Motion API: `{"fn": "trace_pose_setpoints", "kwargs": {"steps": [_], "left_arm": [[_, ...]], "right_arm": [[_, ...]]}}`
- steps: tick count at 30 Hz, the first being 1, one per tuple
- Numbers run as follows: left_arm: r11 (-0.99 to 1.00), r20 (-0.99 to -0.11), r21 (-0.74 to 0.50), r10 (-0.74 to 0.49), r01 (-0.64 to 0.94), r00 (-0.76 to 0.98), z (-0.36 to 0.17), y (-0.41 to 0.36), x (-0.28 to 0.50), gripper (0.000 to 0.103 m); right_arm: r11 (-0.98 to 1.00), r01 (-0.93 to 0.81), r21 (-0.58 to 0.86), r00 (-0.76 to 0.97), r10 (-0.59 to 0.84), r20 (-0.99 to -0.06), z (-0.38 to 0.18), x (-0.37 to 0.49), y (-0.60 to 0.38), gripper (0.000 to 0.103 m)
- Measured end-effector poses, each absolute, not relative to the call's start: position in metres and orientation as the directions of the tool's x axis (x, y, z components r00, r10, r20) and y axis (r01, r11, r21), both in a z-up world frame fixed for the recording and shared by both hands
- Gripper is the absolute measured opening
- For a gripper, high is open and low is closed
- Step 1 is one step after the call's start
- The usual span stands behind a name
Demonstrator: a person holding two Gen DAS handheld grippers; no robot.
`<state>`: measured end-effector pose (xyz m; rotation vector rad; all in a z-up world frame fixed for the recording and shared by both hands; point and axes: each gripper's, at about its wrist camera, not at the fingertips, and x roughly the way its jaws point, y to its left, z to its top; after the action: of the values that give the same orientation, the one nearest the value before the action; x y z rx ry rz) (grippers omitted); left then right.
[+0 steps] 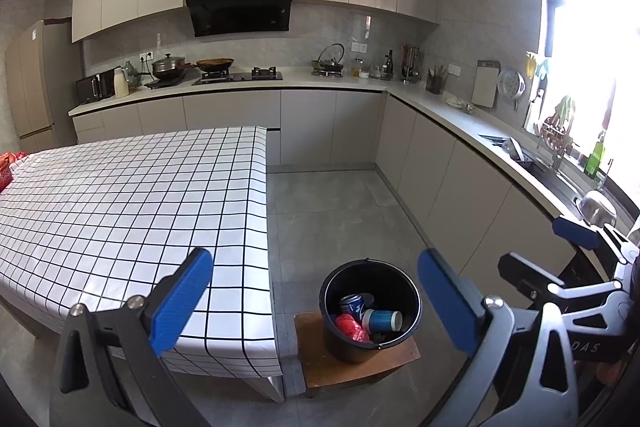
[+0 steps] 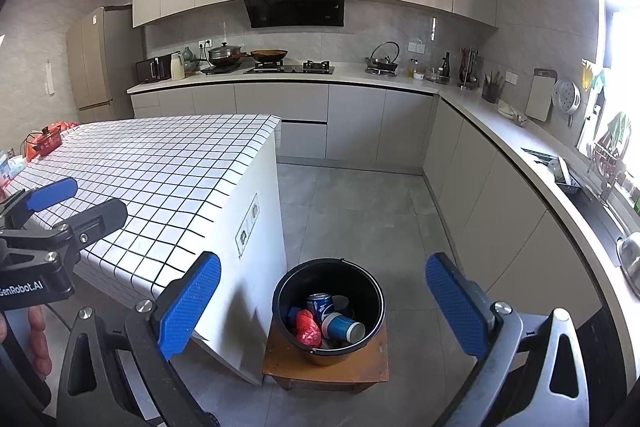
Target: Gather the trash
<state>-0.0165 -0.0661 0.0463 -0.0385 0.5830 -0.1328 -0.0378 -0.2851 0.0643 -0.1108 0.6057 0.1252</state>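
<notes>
Grippers: left gripper (image 1: 316,301) and right gripper (image 2: 323,301), jaws spread, empty, ribbed blue pads.
Bucket (image 2: 280,291): one, round, black, on brown stool (image 2: 360,367) beside checked table (image 2: 160,163).
Trash inside: one can (image 2: 320,305), one cup (image 2: 344,327), one crumpled red wrapper (image 2: 308,329).

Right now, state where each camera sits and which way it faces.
Left wrist: on the left tool, open, facing bucket, checked table; right tool at right edge.
Right wrist: on the right tool, open, facing the bucket; left tool and a hand at left.
Shared: bucket on stool, table, kitchen counter.
</notes>
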Motion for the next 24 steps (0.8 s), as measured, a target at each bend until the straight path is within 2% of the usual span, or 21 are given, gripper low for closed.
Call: {"fn": "trace_pose_setpoints", "kwargs": {"steps": [24], "left_arm": [[0.993, -0.552, -0.075, -0.119, 0.094, 0.825, 0.0445, -0.0617, -0.0141, 0.103]], "right_arm": [[0.985, -0.157, -0.069, 0.818, 0.09, -0.568, 0.0651, -0.038, -0.284, 0.103]]}}
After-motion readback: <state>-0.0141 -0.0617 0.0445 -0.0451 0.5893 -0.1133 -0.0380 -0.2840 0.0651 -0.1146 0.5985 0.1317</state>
